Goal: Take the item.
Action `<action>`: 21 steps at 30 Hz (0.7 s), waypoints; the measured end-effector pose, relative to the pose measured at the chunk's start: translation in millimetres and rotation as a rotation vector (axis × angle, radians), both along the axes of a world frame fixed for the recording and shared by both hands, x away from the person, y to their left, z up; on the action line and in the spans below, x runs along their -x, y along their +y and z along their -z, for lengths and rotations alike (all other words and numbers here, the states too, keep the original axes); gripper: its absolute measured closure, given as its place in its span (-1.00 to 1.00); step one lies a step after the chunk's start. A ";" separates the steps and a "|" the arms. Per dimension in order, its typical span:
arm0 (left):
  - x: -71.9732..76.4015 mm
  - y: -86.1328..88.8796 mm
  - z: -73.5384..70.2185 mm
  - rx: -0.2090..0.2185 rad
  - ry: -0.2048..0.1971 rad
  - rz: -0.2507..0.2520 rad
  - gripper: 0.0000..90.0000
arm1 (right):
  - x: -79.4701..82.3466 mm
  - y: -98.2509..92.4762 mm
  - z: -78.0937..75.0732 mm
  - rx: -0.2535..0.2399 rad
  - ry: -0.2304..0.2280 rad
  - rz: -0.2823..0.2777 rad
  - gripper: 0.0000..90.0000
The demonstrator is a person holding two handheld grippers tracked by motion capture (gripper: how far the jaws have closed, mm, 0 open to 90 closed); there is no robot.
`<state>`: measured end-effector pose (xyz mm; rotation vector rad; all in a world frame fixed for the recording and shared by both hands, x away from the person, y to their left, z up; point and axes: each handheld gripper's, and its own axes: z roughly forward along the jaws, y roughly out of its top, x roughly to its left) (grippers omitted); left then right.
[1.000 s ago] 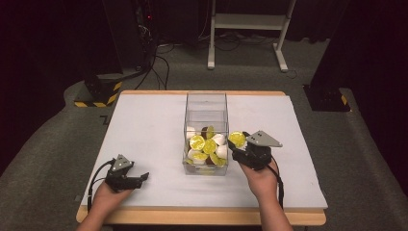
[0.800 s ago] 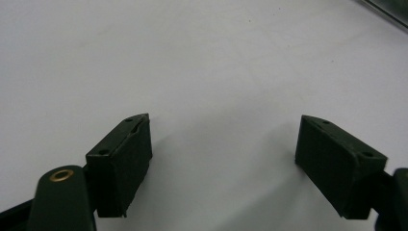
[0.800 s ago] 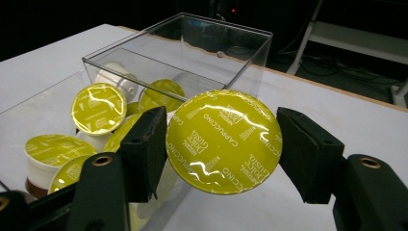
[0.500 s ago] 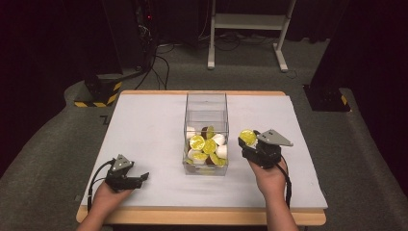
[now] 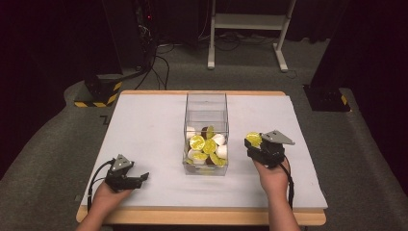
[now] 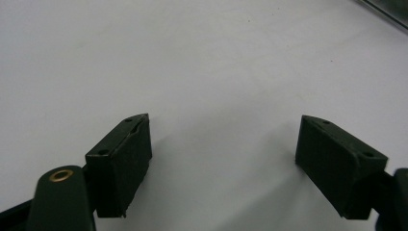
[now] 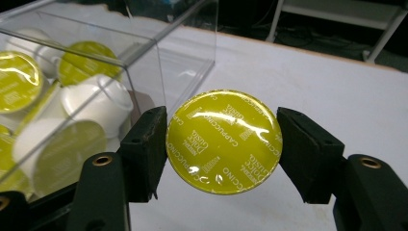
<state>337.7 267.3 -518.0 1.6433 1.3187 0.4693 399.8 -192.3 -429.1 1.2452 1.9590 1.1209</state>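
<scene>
right gripper [image 5: 253,140] sits to the right of the clear plastic box [image 5: 206,103], held above the white table [image 5: 144,125] by the person's right hand [image 5: 272,174]. its fingers [image 7: 144,149] are clamped on a coffee capsule [image 7: 224,141], one pad on each side of the rim. capsule's yellow-green foil lid faces the right gripper view's camera; print reads "cappuccino". in the high view the same capsule [image 5: 253,139] shows as a yellow spot at the gripper's front end, just beside the box's right wall, apart from it, outside the box.

box stands near the middle of the table, long side running away from the person. its near half holds a heap of capsules [image 5: 207,147], yellow-green lids and white bodies mixed, a dark one or two among them. far half looks bare. in the right gripper view the box wall [image 7: 144,72] is at left, white capsule bodies [image 7: 96,103] pressed close behind it.

left gripper [image 5: 139,178] lies low at the near left part of the table, in the left hand [image 5: 108,195], well apart from the box. fingers [image 6: 122,159] spread wide, nothing between them, bare white table under them.

cable [image 5: 290,185] trails back from the right gripper along the forearm.
</scene>
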 end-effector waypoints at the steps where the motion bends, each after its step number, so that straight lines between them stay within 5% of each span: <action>1: 0.0 0.0 0.1 -0.001 -0.001 0.000 -0.55 | -2.1 -0.8 2.4 0.001 0.009 0.002 -0.16; 21: 0.2 -0.8 0.3 -0.001 -0.004 -0.004 -0.55 | -46.2 -15.8 21.1 0.038 0.086 0.100 -0.15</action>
